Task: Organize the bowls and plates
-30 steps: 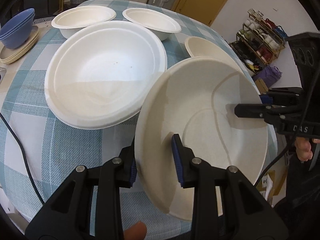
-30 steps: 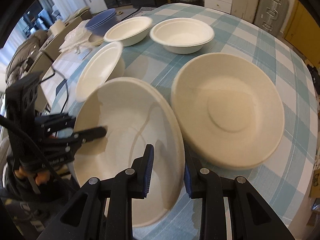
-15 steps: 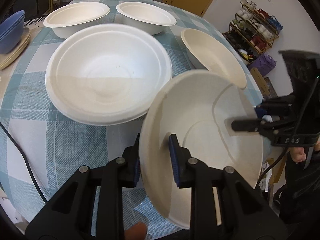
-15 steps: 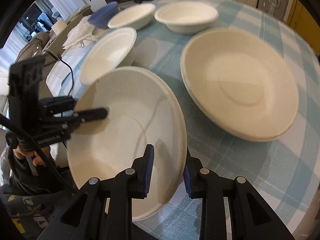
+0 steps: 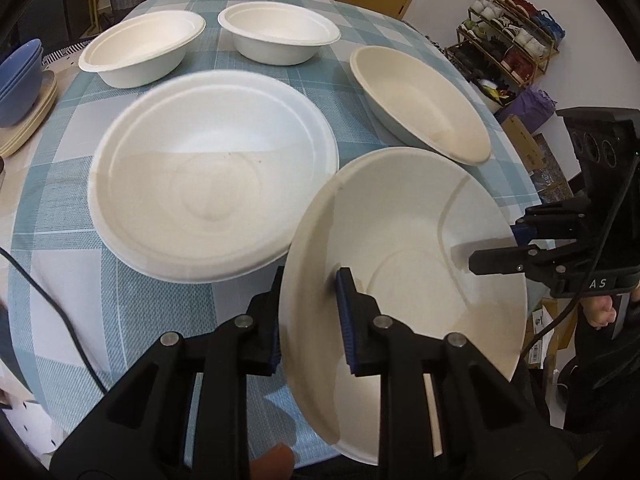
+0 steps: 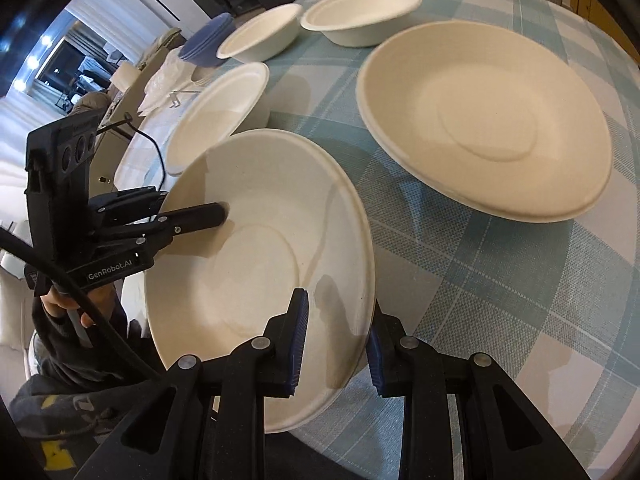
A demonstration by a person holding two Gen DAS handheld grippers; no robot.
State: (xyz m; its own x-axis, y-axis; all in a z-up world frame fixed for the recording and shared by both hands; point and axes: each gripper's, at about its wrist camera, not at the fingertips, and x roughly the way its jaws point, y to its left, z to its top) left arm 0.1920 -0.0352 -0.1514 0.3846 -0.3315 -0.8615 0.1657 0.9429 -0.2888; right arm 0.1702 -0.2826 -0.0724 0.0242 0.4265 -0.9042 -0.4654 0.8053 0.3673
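Both grippers hold one cream plate (image 5: 404,264) tilted above the near edge of the table. My left gripper (image 5: 308,320) is shut on its left rim, one pad inside and one behind. My right gripper (image 5: 496,258) pinches the opposite rim. In the right wrist view the right gripper (image 6: 336,340) clamps the same plate (image 6: 260,256), and the left gripper (image 6: 208,214) grips its far side. A large white bowl (image 5: 212,200) and a second cream plate (image 5: 420,100) lie on the checked cloth beyond.
Two smaller white bowls (image 5: 144,48) (image 5: 280,36) stand at the back of the table (image 5: 120,320). Blue bowls (image 5: 16,80) sit stacked on beige plates at the far left. A black cable (image 5: 48,304) hangs over the left edge. A shoe rack (image 5: 512,40) stands on the right.
The left fingers have narrowed onto the plate's rim. The held plate has drawn back from the second cream plate, which now shows in full. The right hand has shifted and sunk a little.
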